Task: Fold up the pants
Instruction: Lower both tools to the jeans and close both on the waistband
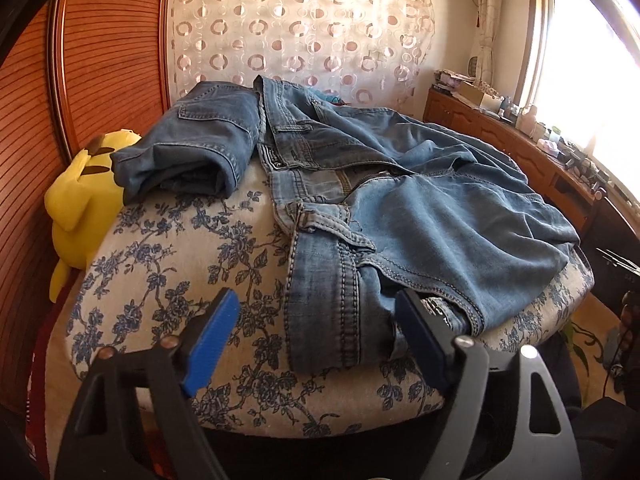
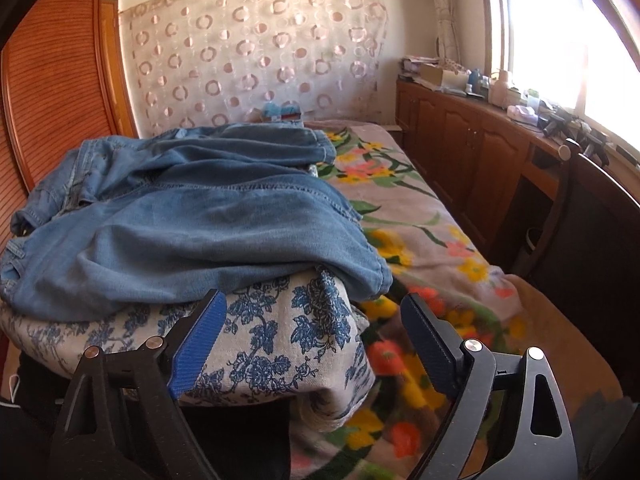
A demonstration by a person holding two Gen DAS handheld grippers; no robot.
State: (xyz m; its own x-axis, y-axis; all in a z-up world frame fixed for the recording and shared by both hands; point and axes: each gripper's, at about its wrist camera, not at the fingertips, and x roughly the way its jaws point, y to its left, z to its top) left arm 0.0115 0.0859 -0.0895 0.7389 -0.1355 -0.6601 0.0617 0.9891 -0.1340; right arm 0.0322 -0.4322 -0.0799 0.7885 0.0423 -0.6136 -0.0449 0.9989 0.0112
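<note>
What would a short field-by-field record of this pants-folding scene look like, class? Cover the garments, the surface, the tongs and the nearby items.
pants to fold: light blue jeans, spread out and rumpled, waistband toward the left tongs
other garment: darker folded jeans, at the far left of the surface
surface: blue floral cloth
left tongs: open, waistband edge between the fingers, not gripped
right tongs: open, at the cloth's corner, holding nothing
beside surface: yellow plush toy; flowered blanket
</note>
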